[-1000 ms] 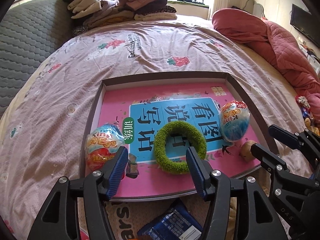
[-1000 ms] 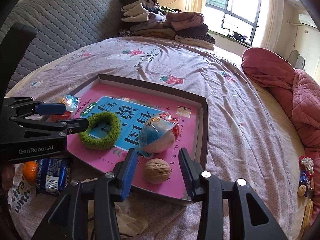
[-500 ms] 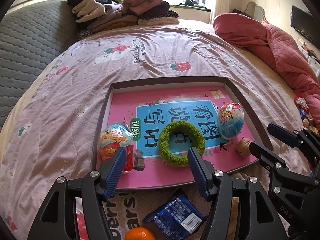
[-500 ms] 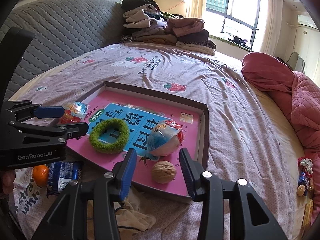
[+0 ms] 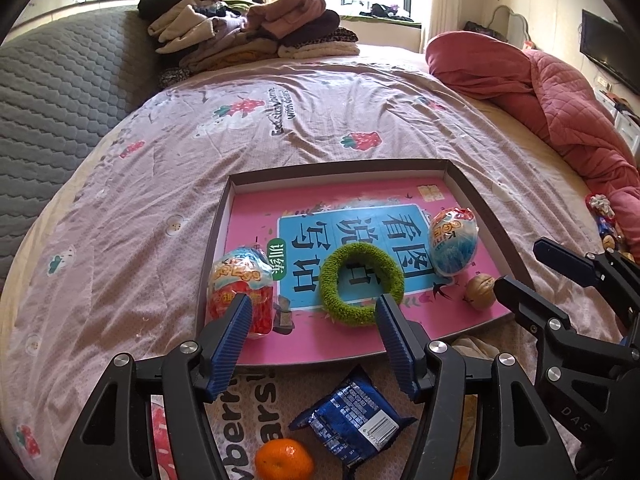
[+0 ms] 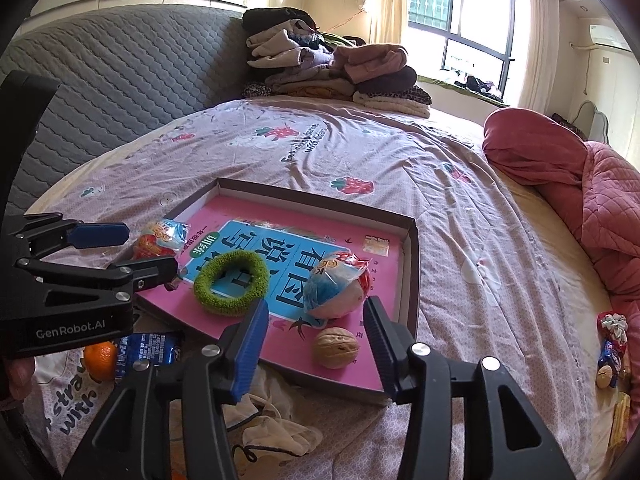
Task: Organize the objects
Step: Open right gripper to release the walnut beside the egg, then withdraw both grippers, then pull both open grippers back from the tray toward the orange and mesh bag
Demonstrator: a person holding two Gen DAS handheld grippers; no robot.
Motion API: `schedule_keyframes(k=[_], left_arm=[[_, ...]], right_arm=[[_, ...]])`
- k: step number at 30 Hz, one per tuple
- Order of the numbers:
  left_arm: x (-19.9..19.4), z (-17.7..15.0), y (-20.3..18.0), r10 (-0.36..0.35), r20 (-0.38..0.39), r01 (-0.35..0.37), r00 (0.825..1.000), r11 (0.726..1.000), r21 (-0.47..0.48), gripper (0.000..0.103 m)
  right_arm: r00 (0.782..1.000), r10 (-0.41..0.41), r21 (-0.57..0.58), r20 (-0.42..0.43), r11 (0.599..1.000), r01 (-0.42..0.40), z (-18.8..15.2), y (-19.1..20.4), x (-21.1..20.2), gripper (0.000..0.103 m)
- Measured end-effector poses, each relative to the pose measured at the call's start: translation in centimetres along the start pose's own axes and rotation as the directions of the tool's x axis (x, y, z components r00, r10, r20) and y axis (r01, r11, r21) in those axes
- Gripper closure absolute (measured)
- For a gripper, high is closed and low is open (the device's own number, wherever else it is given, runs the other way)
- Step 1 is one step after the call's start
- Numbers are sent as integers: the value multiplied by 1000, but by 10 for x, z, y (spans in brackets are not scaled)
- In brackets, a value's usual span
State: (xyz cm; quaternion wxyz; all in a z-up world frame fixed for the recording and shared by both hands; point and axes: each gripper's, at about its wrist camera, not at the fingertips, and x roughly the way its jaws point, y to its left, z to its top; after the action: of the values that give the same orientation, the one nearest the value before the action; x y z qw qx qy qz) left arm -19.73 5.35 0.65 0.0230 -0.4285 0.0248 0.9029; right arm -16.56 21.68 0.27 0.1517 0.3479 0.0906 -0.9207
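Partly done: walnut (image 6: 335,347), green ring (image 5: 361,283), two wrapped eggs already in tray (image 5: 460,176); orange (image 5: 284,460), blue packet (image 5: 352,420) left on bed; left tool (image 5: 314,344) open and empty, right tool (image 6: 316,350) opening, gripping nothing.

A home bedroom: strawberry-print bedsheet (image 5: 280,120) across the frame, folded clothes pile (image 5: 248,28) at top centre, pink quilt (image 5: 540,84) upper right, wall television (image 5: 608,56) far right.

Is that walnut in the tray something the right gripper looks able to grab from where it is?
Probably yes. The walnut lies loose on the tray, just ahead of the right gripper, whose jaws are opening with nothing between them. Only the wrapped egg sits close behind it.
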Motion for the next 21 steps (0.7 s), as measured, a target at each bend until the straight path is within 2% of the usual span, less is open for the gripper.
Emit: schedule_keyframes(k=[10, 21], left_arm=[[-24, 1, 2, -6, 40, 6, 999, 1000, -8, 35], [-63, -11, 12, 8, 99, -5, 995, 1000, -30, 33]], right_arm=[[998, 17, 21, 67, 1000, -19, 9, -4, -27, 53], [985, -8, 17, 170, 1000, 6, 14, 1, -72, 48]])
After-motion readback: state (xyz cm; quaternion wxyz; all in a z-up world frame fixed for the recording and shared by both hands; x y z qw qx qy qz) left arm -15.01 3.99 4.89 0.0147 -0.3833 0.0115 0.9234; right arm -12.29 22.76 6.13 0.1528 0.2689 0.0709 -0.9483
